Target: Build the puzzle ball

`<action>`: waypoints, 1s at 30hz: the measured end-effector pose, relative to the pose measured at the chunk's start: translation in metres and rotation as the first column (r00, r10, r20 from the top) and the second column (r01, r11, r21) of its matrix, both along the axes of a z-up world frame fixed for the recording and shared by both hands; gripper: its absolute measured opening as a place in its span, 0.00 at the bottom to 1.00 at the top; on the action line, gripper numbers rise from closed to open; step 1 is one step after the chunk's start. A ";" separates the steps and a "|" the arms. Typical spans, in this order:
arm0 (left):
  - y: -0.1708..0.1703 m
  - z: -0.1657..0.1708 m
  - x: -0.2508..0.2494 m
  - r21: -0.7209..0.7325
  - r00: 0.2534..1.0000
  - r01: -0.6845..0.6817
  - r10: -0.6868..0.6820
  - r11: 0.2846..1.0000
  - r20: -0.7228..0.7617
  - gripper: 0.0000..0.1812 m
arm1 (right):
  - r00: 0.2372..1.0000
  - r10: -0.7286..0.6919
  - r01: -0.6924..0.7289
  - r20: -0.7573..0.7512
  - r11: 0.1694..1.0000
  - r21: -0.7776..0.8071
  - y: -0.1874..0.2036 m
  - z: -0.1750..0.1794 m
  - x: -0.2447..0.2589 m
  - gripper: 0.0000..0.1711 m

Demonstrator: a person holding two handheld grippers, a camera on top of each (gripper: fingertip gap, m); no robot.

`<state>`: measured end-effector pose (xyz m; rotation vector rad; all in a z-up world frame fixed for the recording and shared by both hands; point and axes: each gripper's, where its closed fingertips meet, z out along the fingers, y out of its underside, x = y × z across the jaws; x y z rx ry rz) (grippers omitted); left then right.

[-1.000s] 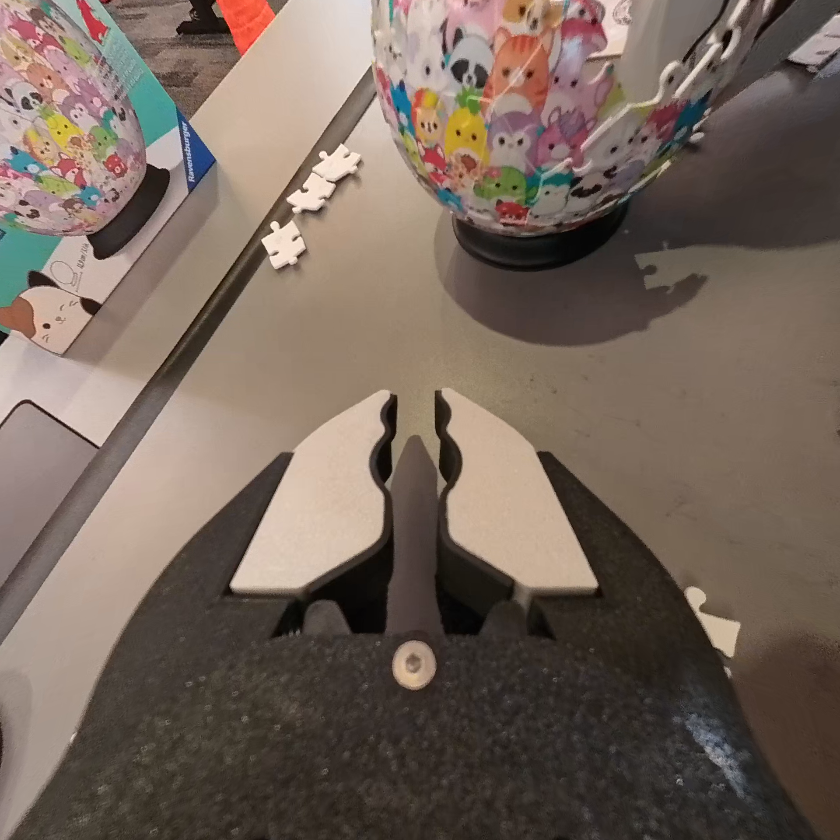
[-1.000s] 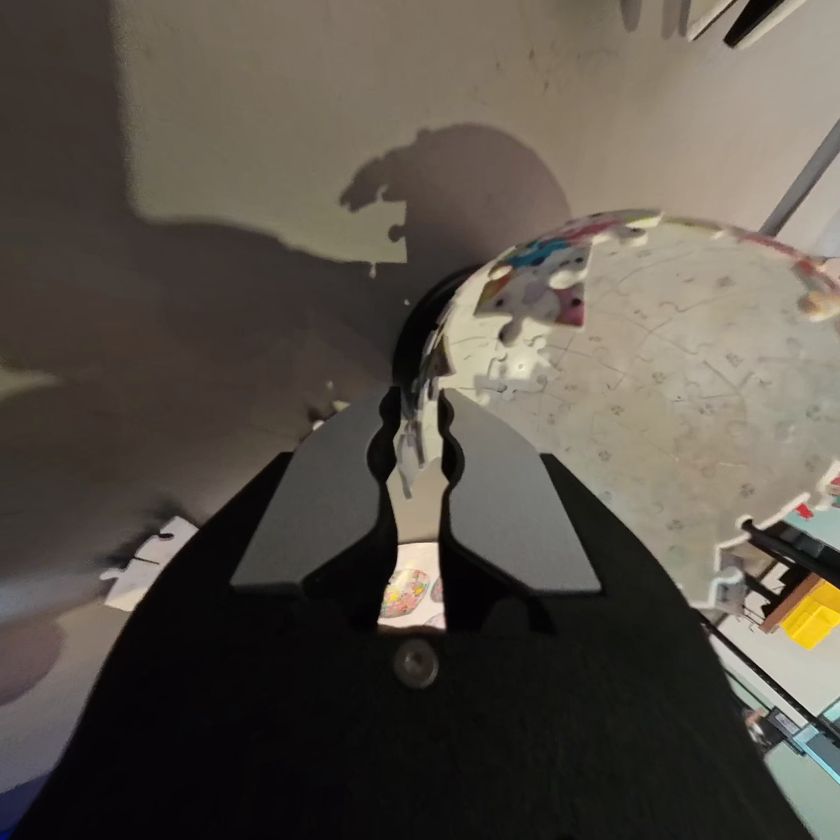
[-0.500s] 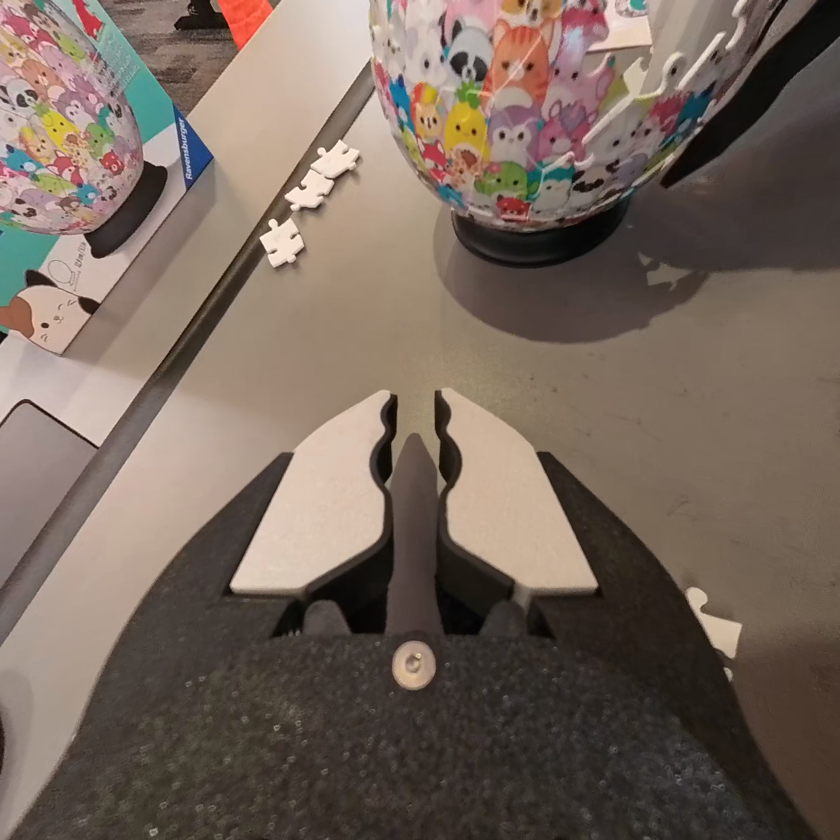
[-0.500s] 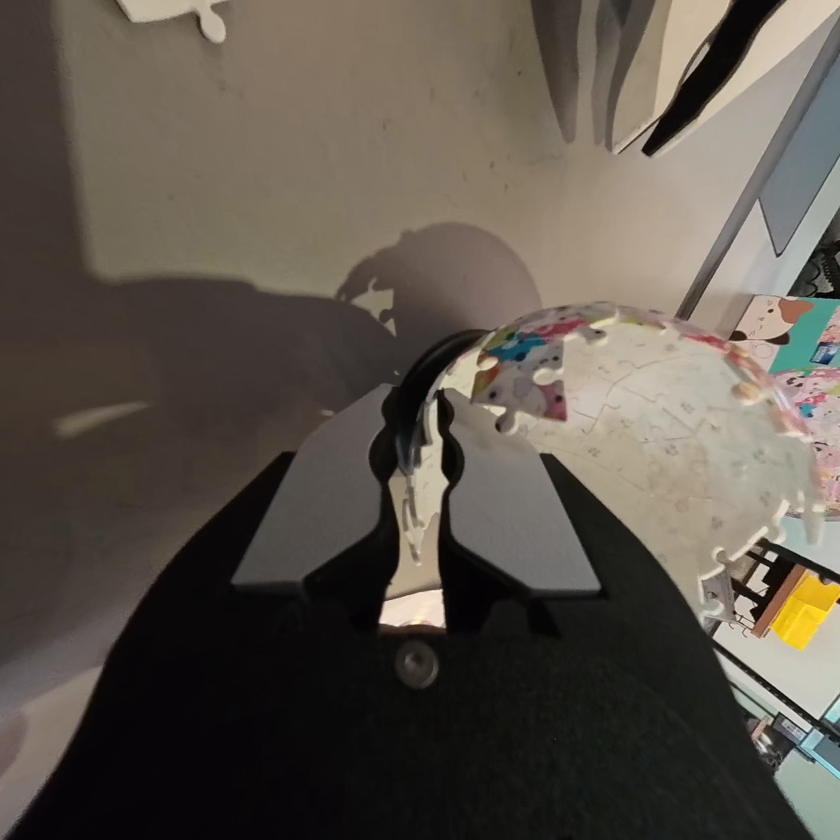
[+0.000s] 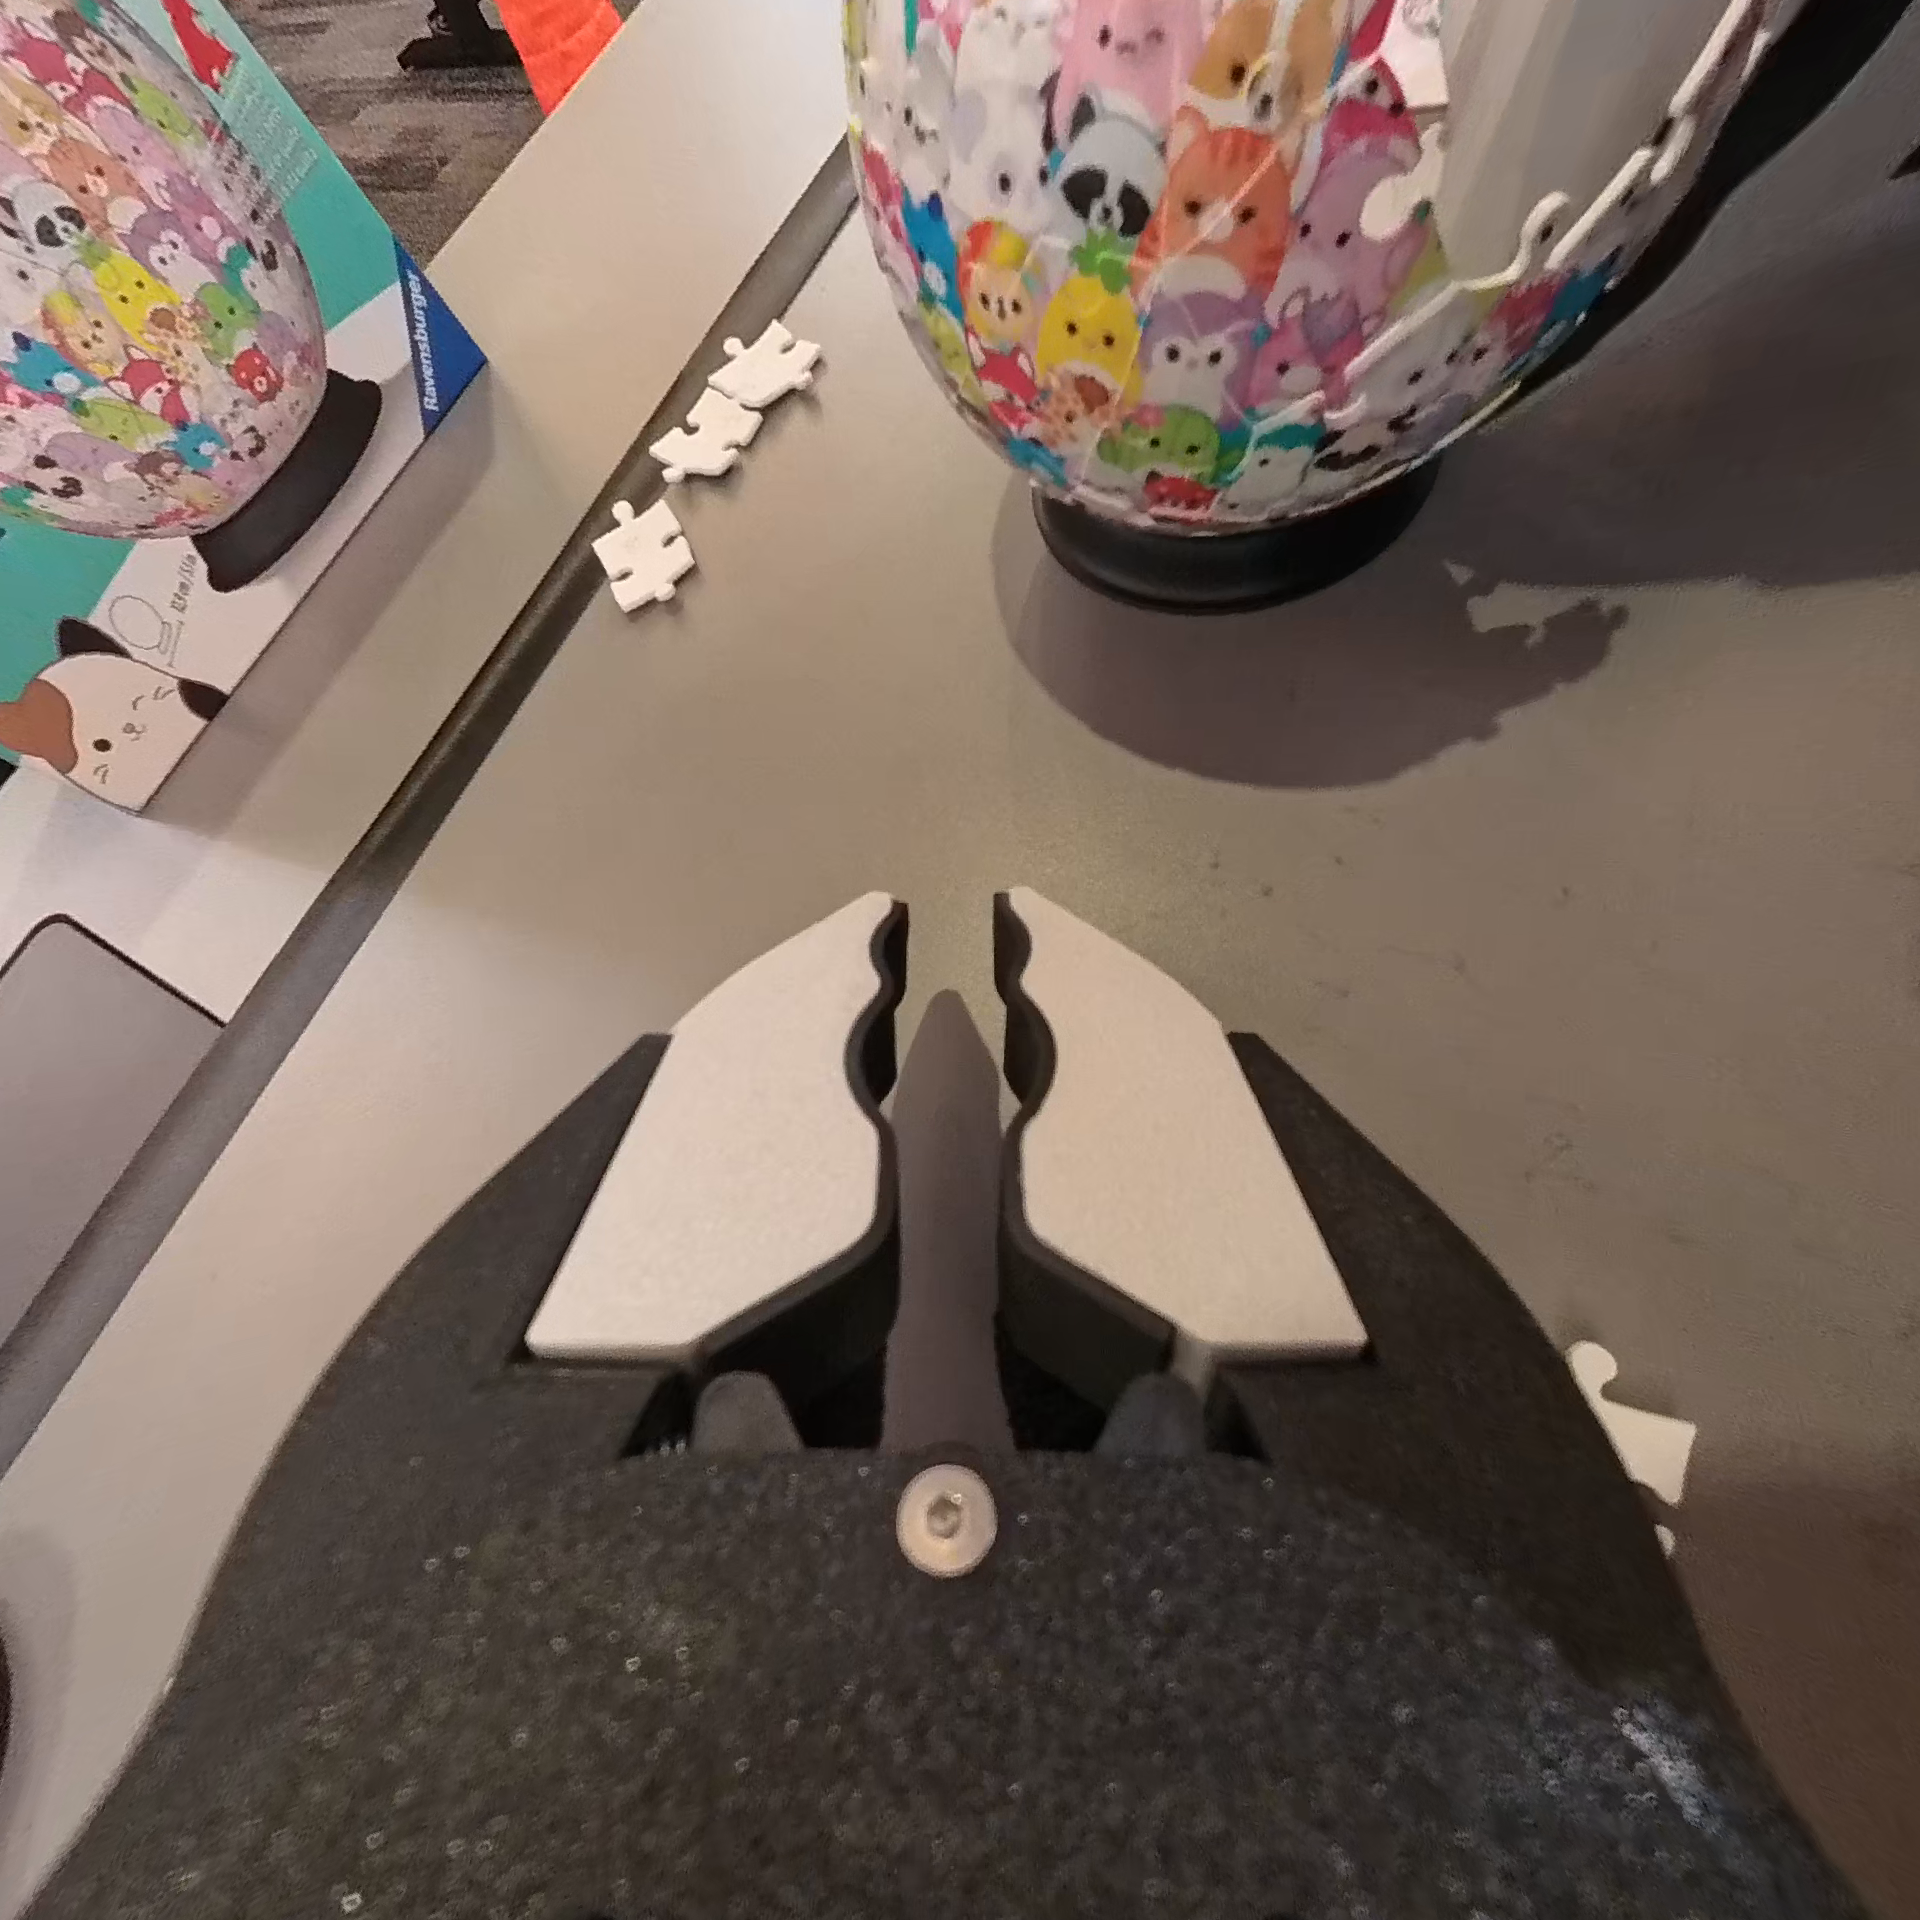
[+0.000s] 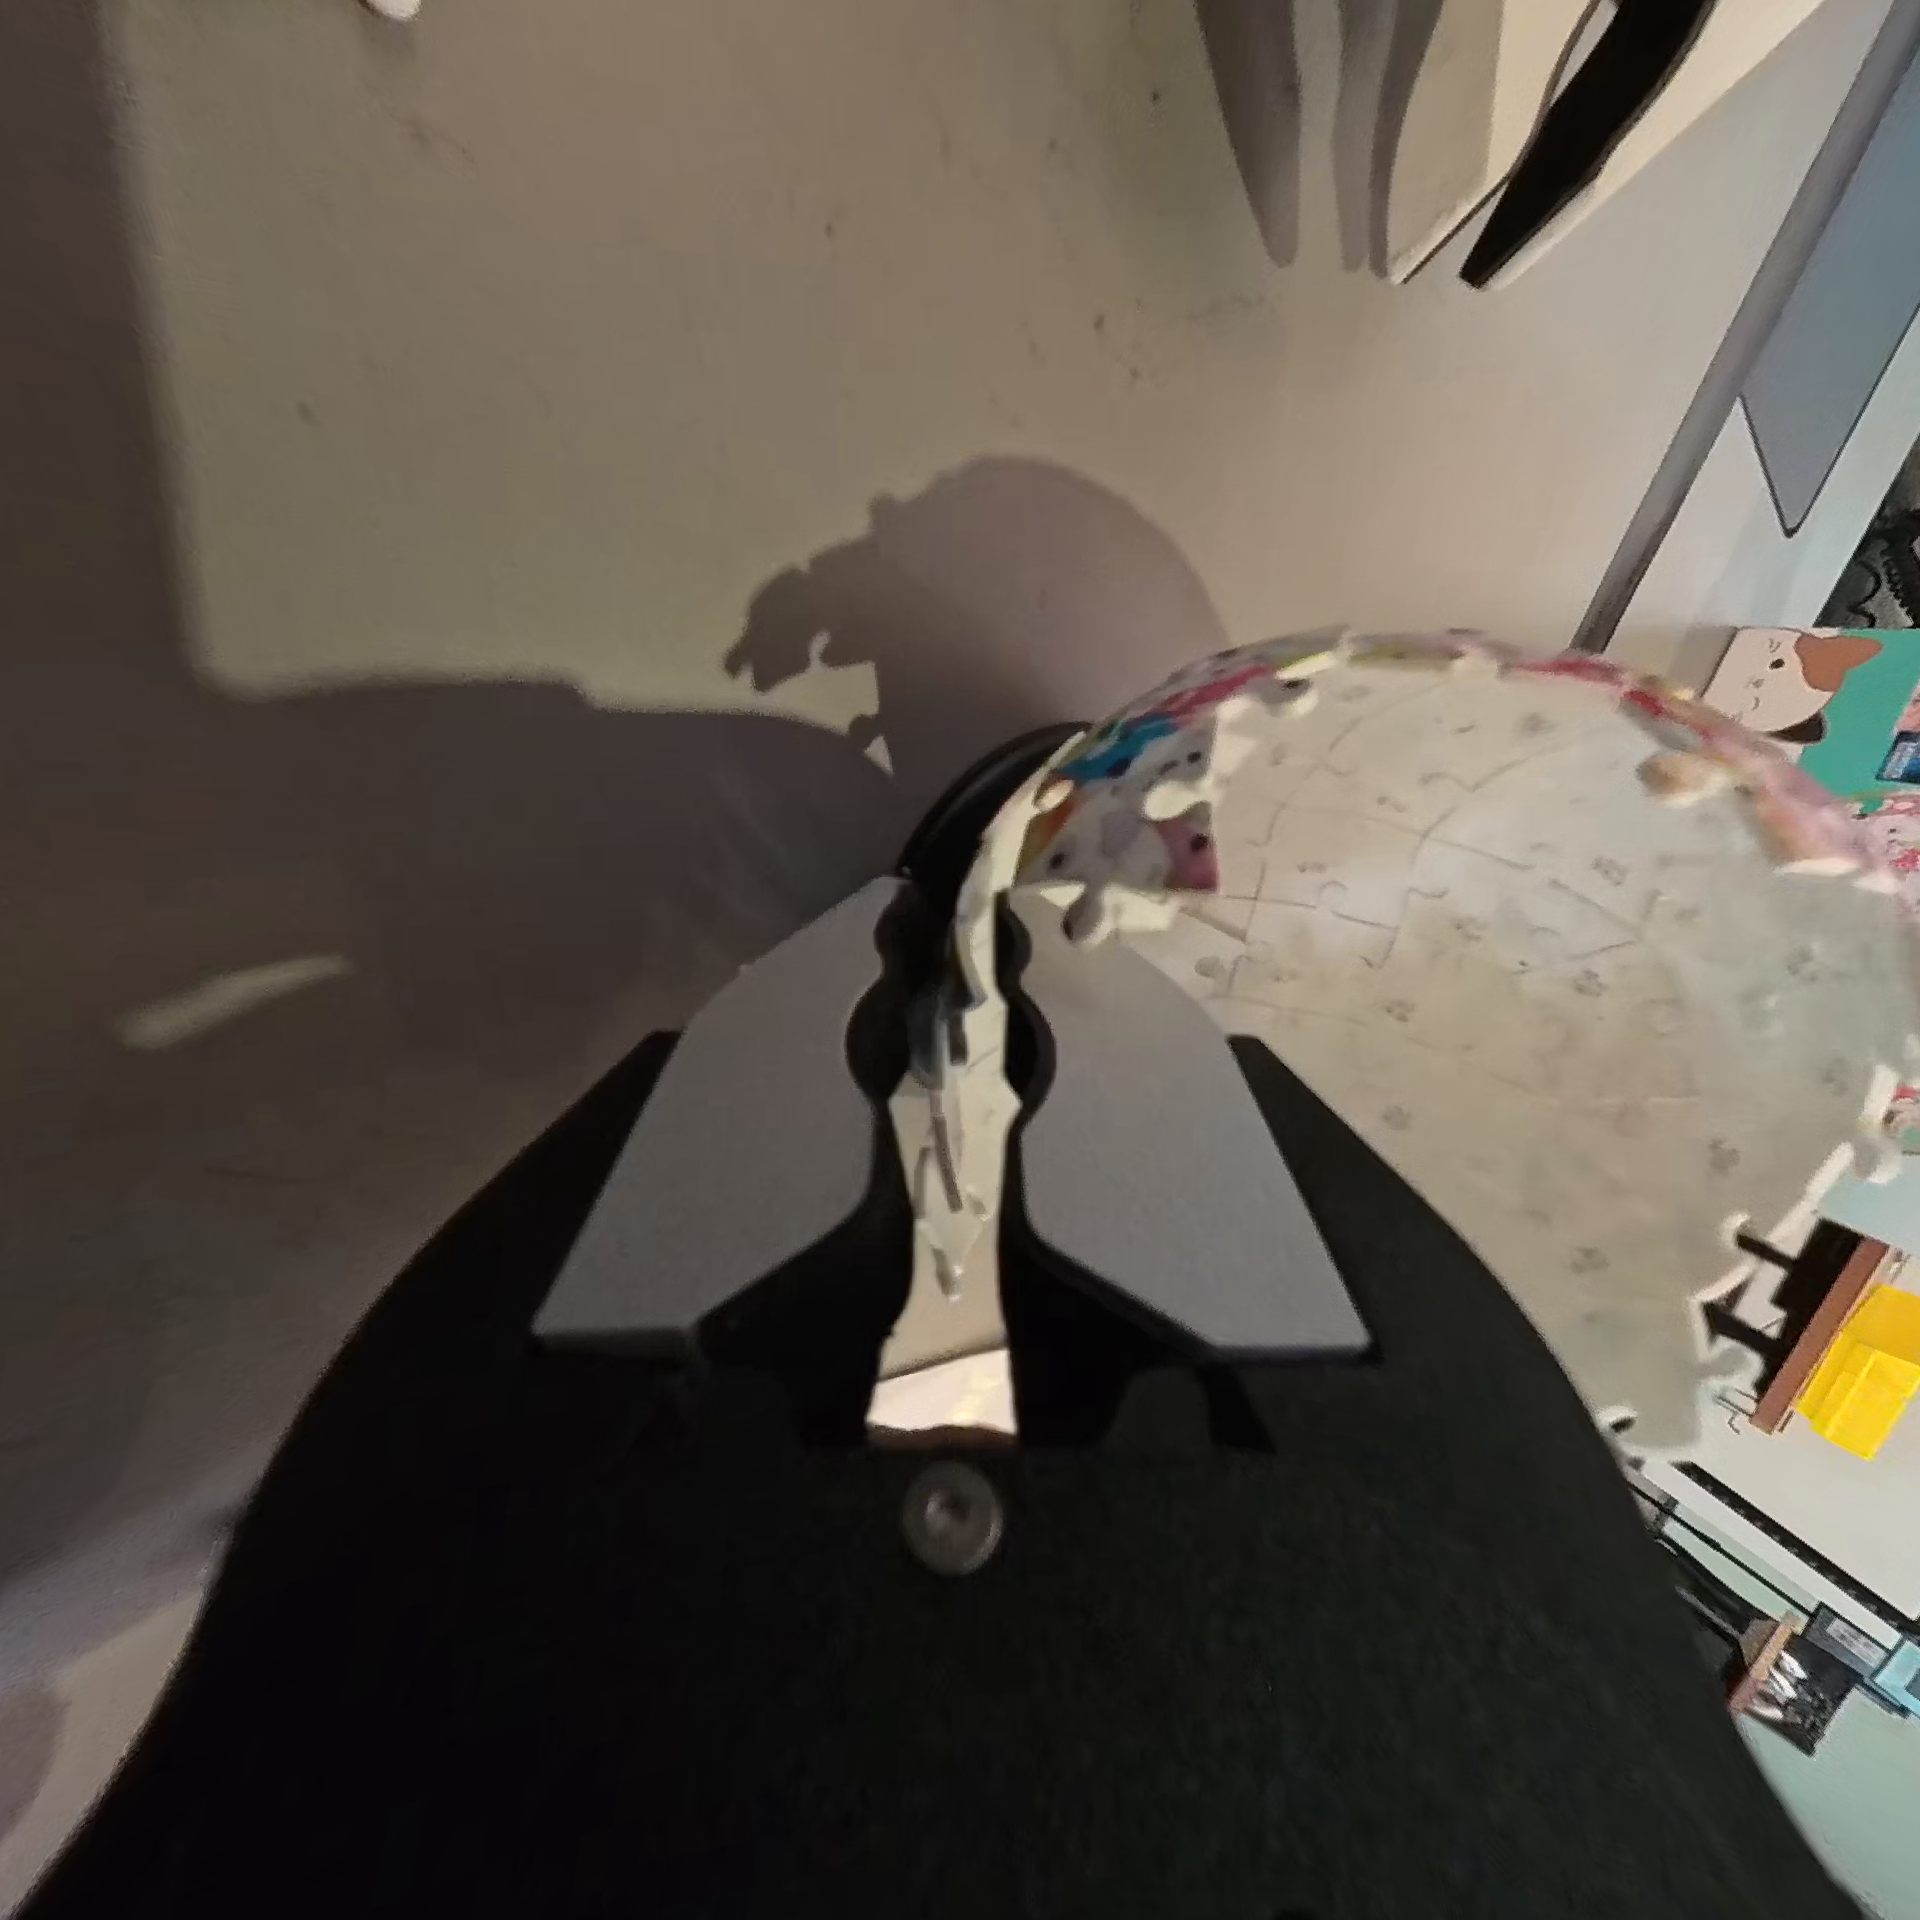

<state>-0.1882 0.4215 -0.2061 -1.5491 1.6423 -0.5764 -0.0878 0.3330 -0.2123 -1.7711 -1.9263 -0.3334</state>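
Observation:
The puzzle ball, a colourful shell of cartoon animals, sits on a black ring stand on the grey table. Its upper right side is open with a jagged rim. My left gripper is shut and empty, low over the table in front of the ball. In the right wrist view I see the ball's white inside. My right gripper is shut on the ball's rim wall, which runs edge-on between the fingers. Three white face-down pieces lie left of the ball.
The puzzle box lies on the lighter table at the left, past a dark seam. Another white piece lies right of my left gripper. A dark flat panel is at the left edge. The grippers' ends are close to 15 cm from one another. The left tips stand about 12 cm off the white piece.
The ball has turned on its stand, so different animals face my left gripper. My right gripper moved along with the rim it holds. The left gripper has stayed put.

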 end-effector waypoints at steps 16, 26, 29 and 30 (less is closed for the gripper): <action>0.000 0.000 0.000 0.009 1.000 0.001 -0.001 1.000 -0.003 0.08 | 0.999 -0.034 0.033 0.025 0.999 0.033 -0.001 -0.001 0.003 0.04; 0.000 0.000 0.000 0.006 1.000 0.000 0.000 1.000 -0.002 0.08 | 0.997 -0.029 0.026 0.069 0.999 0.044 0.004 -0.006 0.008 0.03; 0.000 0.000 0.000 0.006 1.000 0.001 -0.001 1.000 -0.003 0.08 | 0.997 -0.039 0.037 0.060 0.998 0.041 0.004 -0.006 0.008 0.03; 0.000 0.000 0.000 0.007 1.000 0.001 -0.001 1.000 -0.003 0.08 | 0.997 -0.041 0.038 0.060 0.998 0.043 0.004 -0.006 0.007 0.04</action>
